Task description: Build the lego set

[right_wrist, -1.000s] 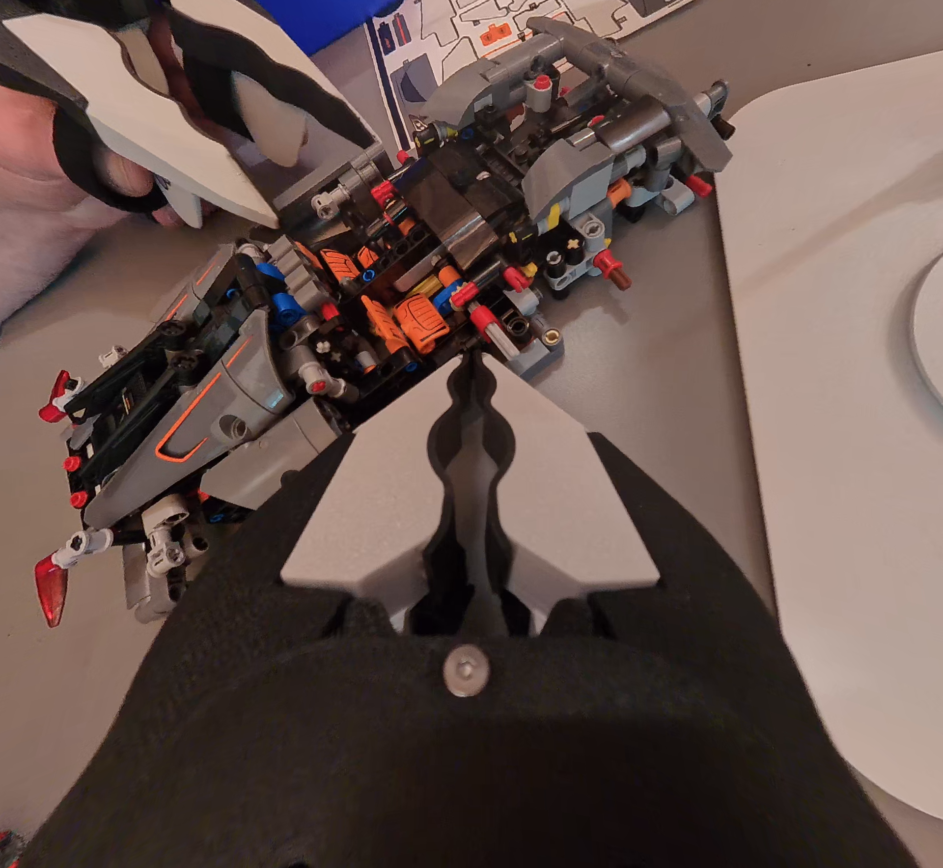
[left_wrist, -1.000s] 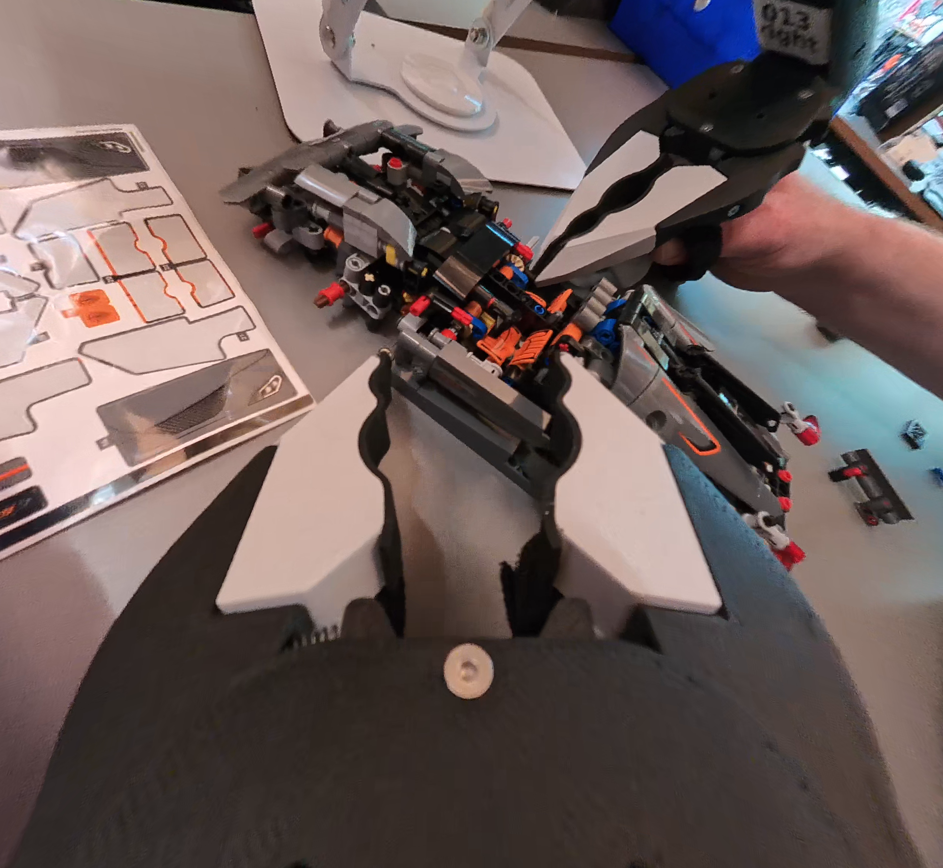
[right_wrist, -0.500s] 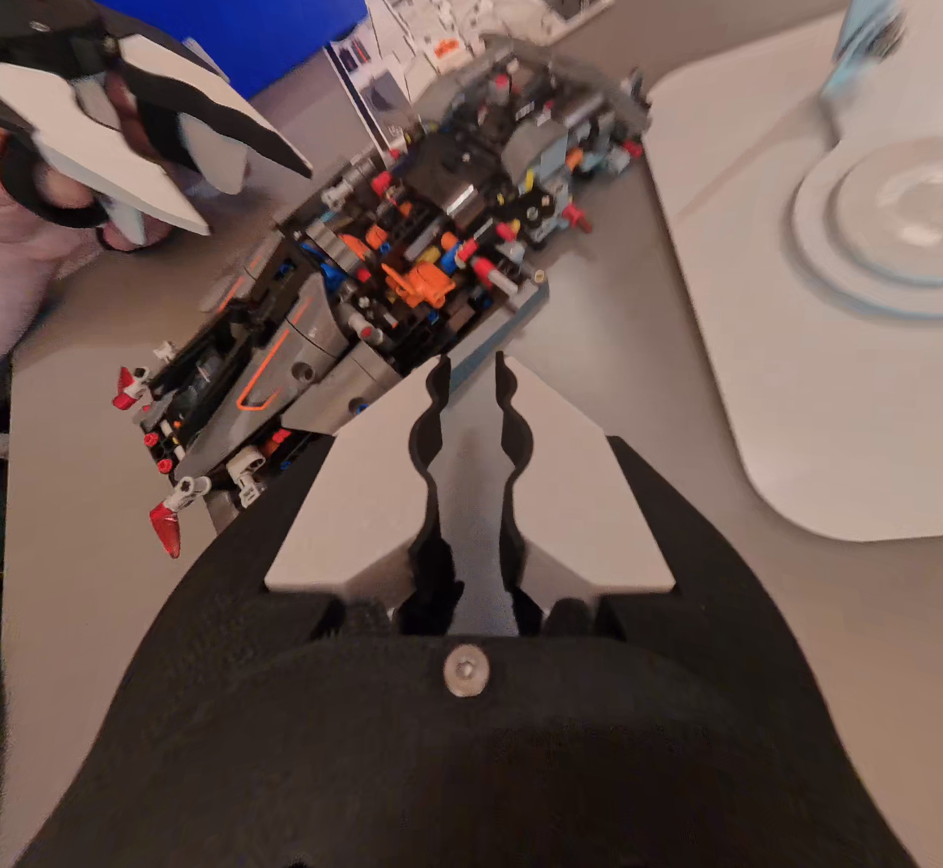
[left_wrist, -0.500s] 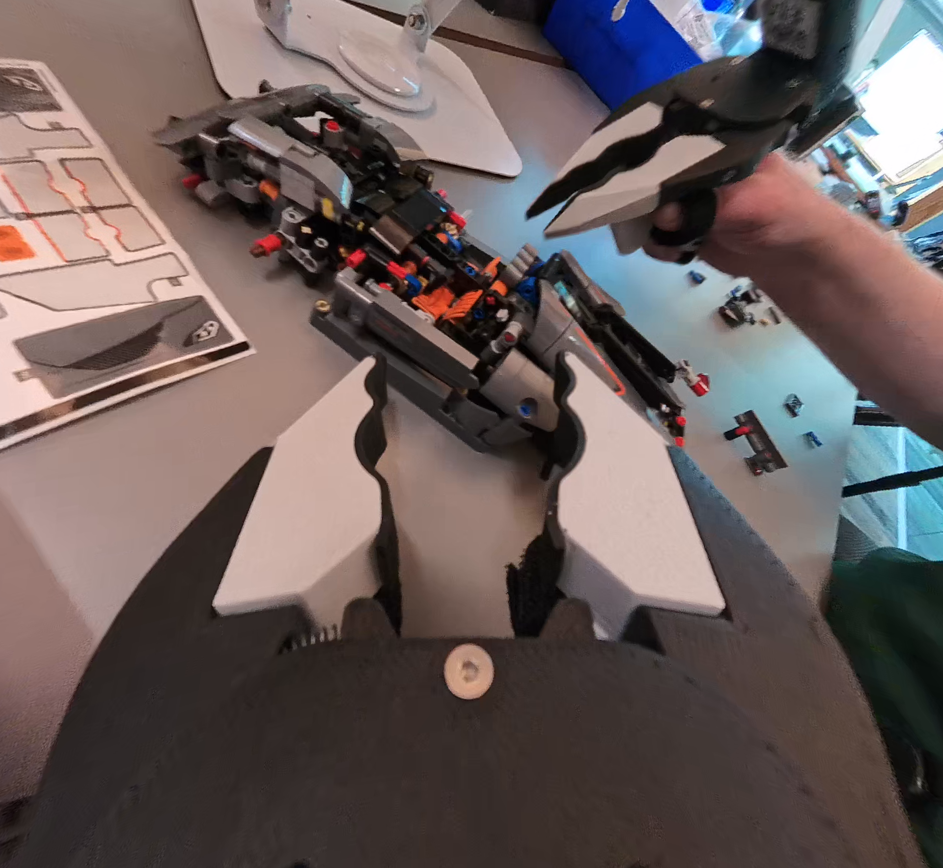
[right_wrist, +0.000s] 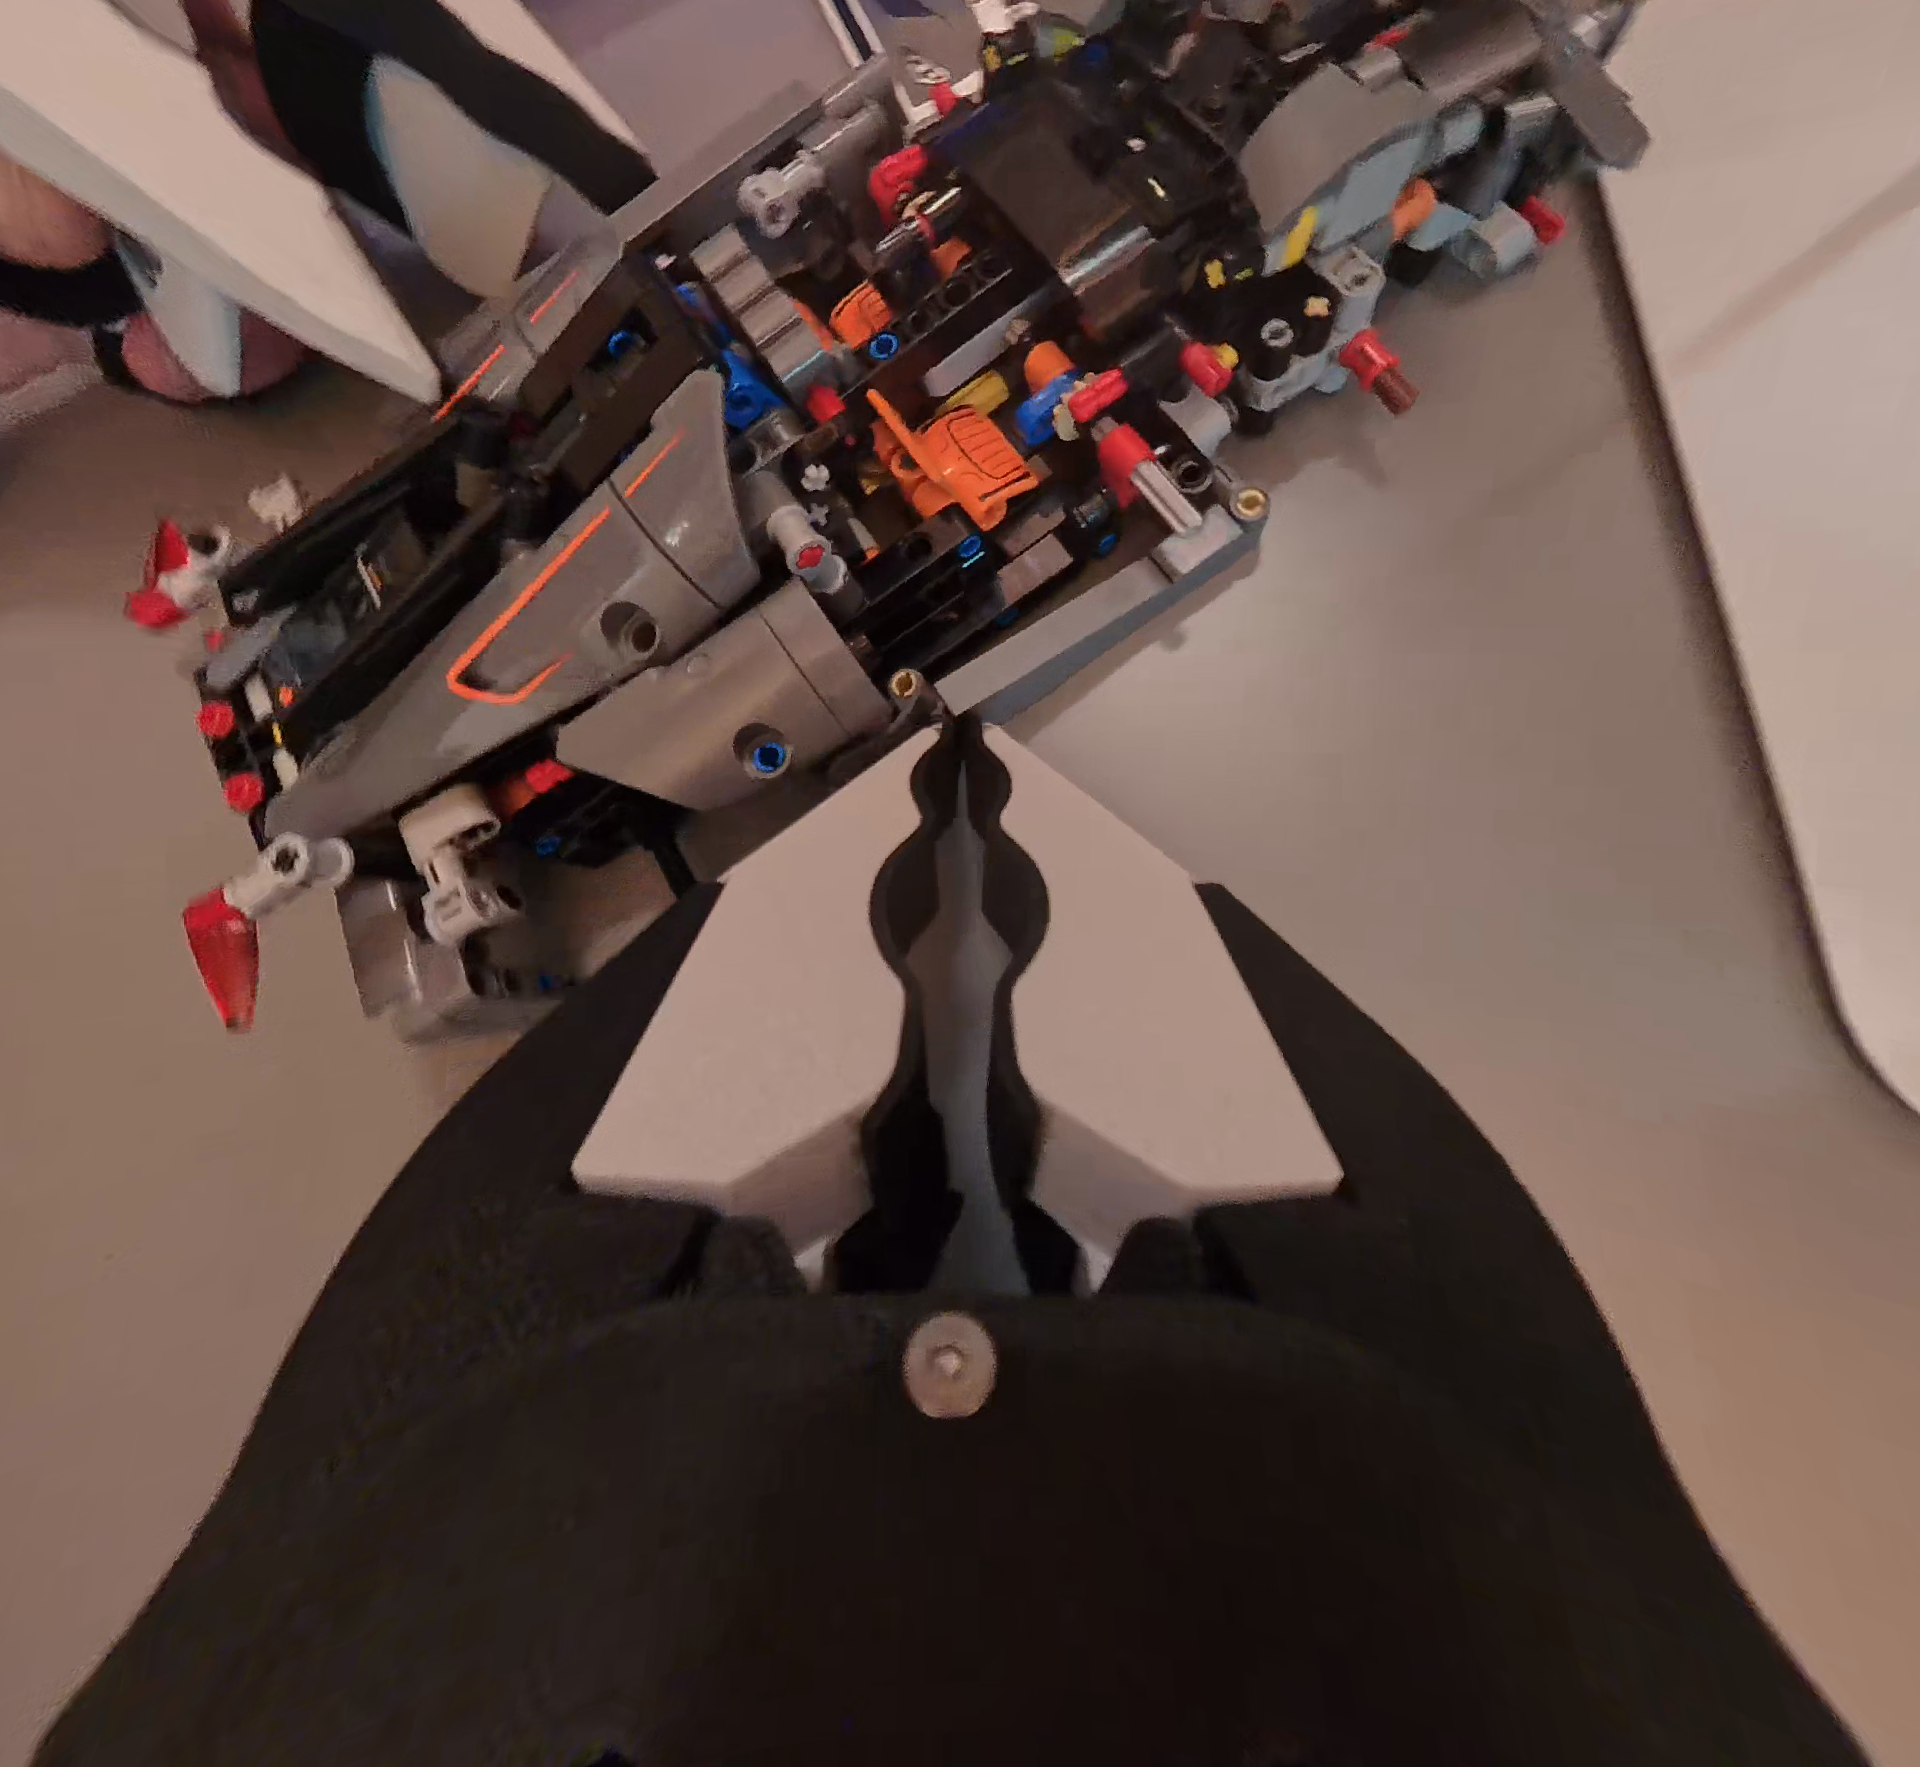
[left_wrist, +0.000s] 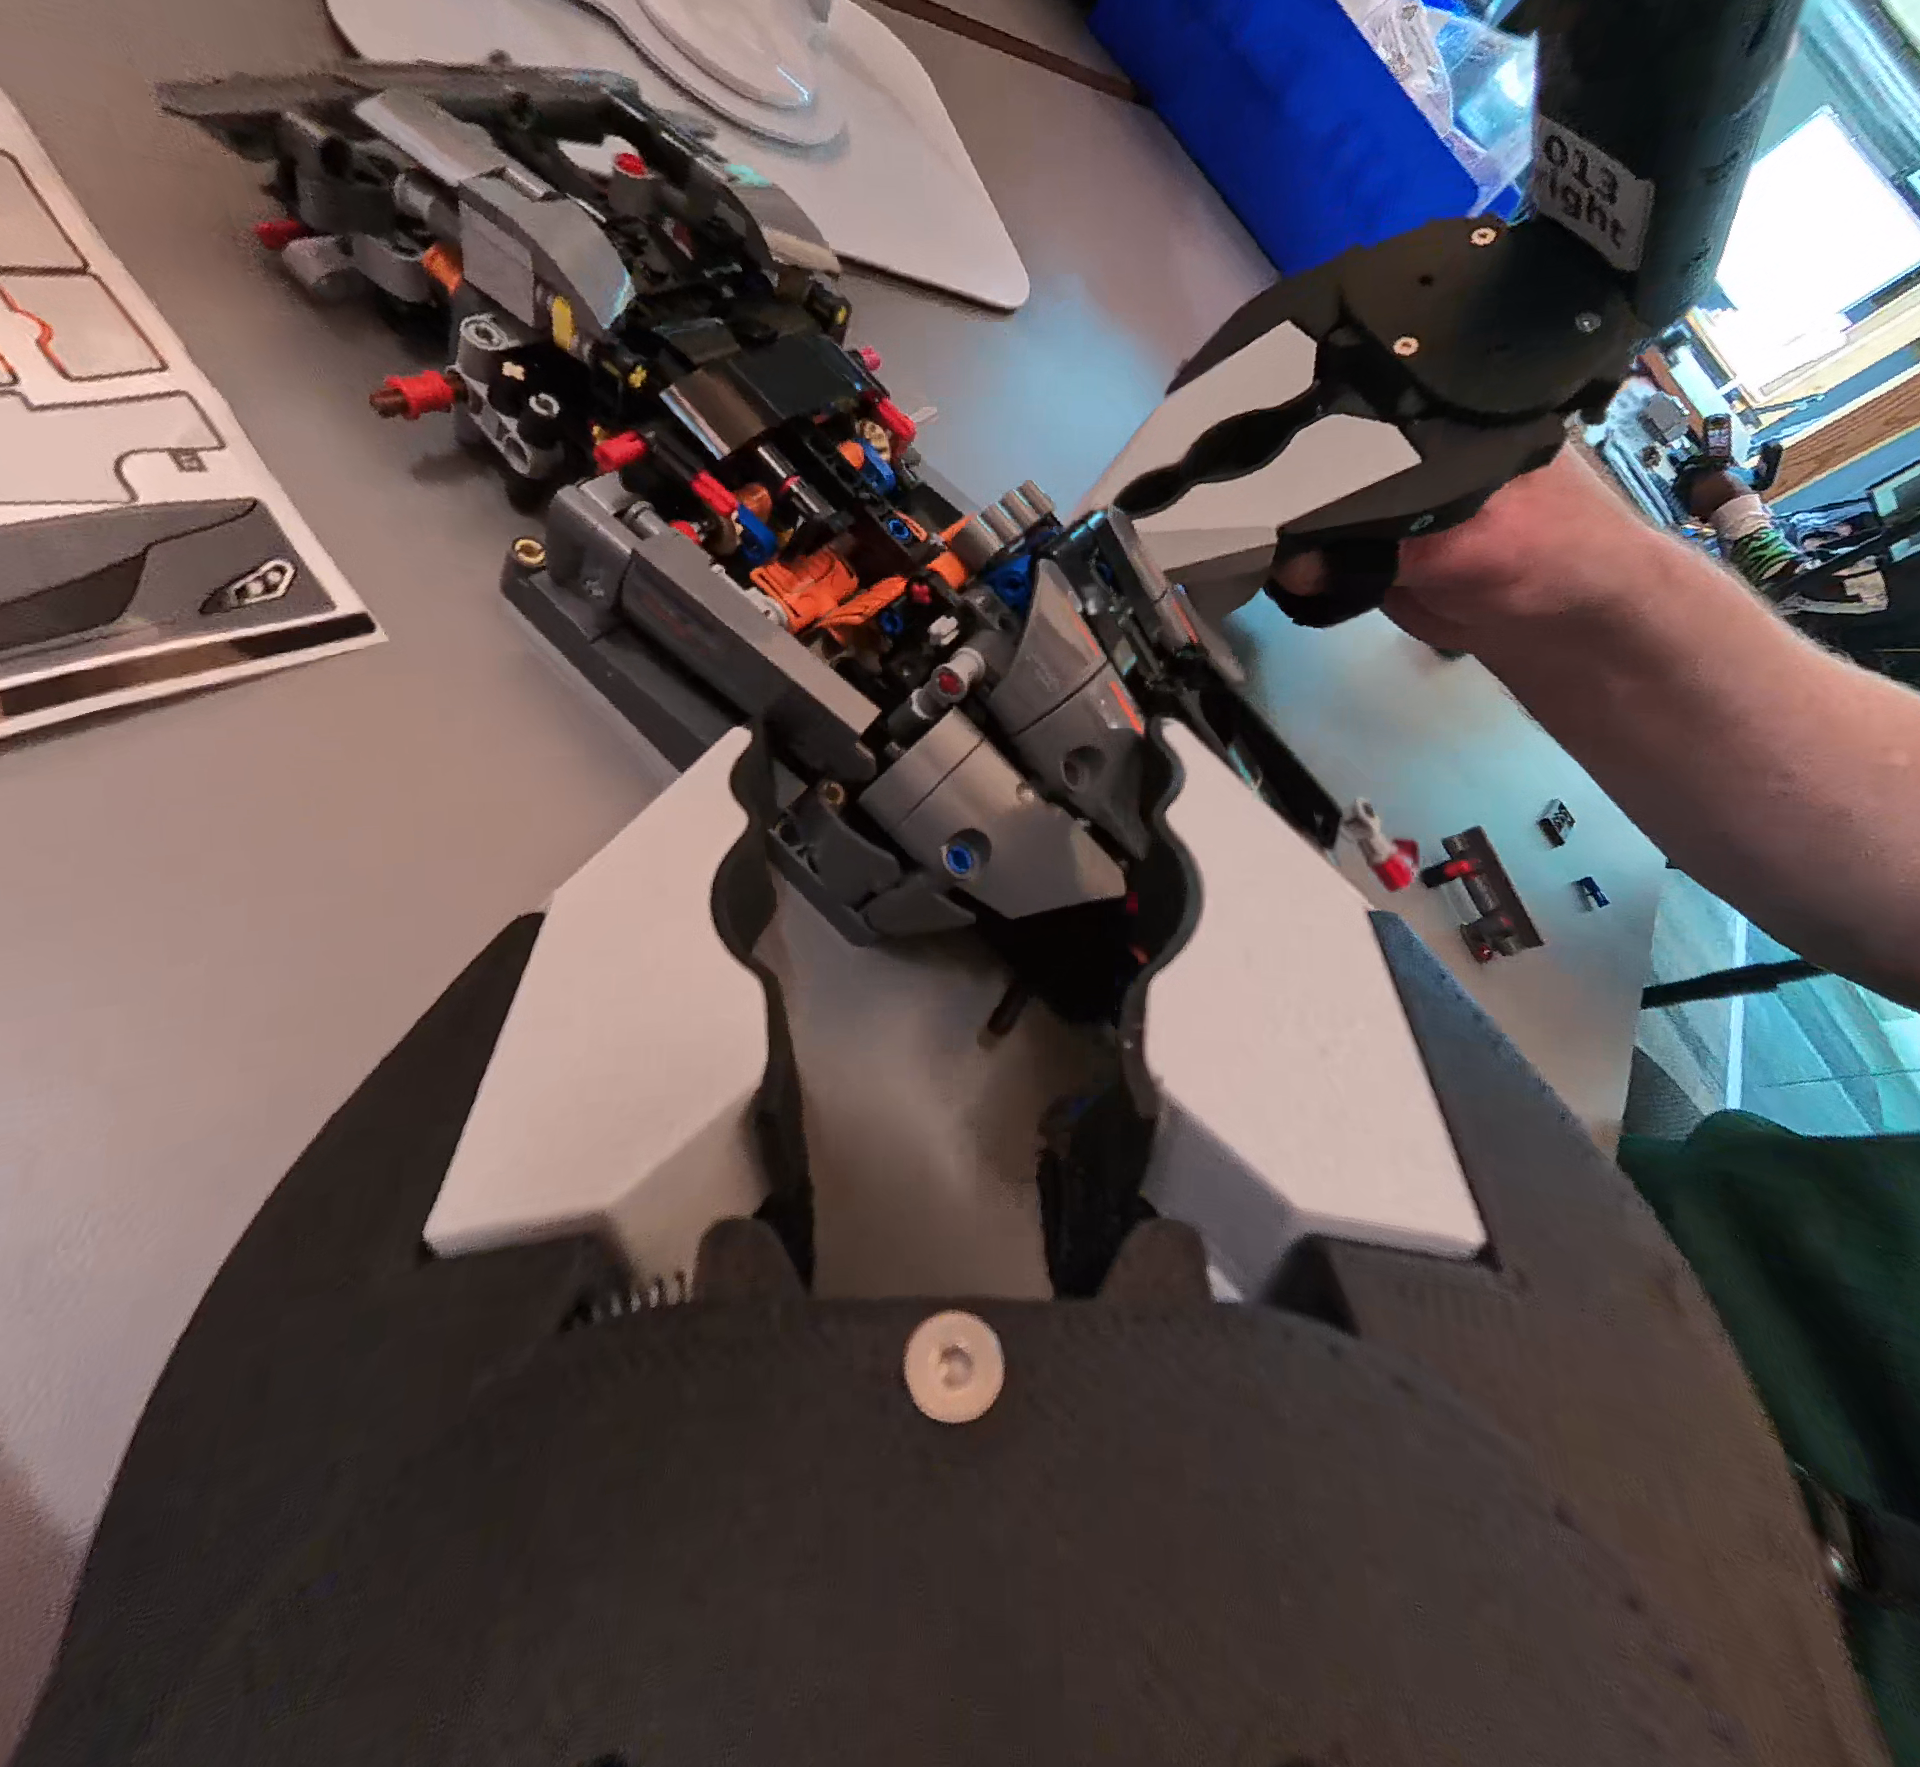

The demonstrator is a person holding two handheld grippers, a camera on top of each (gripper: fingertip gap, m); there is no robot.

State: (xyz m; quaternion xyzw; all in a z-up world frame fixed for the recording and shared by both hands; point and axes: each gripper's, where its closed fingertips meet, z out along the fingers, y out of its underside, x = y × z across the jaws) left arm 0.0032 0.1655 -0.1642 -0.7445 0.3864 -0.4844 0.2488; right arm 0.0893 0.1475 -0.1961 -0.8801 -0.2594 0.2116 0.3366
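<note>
we start with the table (left_wrist: 312, 938), a grey top on which the half-built lego car (left_wrist: 727, 491) lies, its long axis running from the far left corner of the left wrist view down toward the near right, so that one end sits between the fingers of our left claw (left_wrist: 951, 782) and the other end points away toward the white stand base (left_wrist: 894, 159). our left claw is spread wide and the grey body panel of the car fills the gap between its fingers; the pads look to be at or close to the panel's sides, yet we cannot say that they press on it, so we read this claw as released and straddling that end. our right claw (right_wrist: 961, 730) is clenched, with nothing visible between its tips. in its own view it comes at the car from the side, across the long axis, and its tip sits just beside the lower edge of the grey side panel, near a small gold pin (right_wrist: 904, 681). in our judgement the left claw is the nearer to a hold, being in line with the car's length, while the right meets it broadside. a sticker sheet (left_wrist: 125, 491) lies to the left of the car, and a few loose pieces (left_wrist: 1486, 896) lie on the table to the right, well apart from it.
</note>
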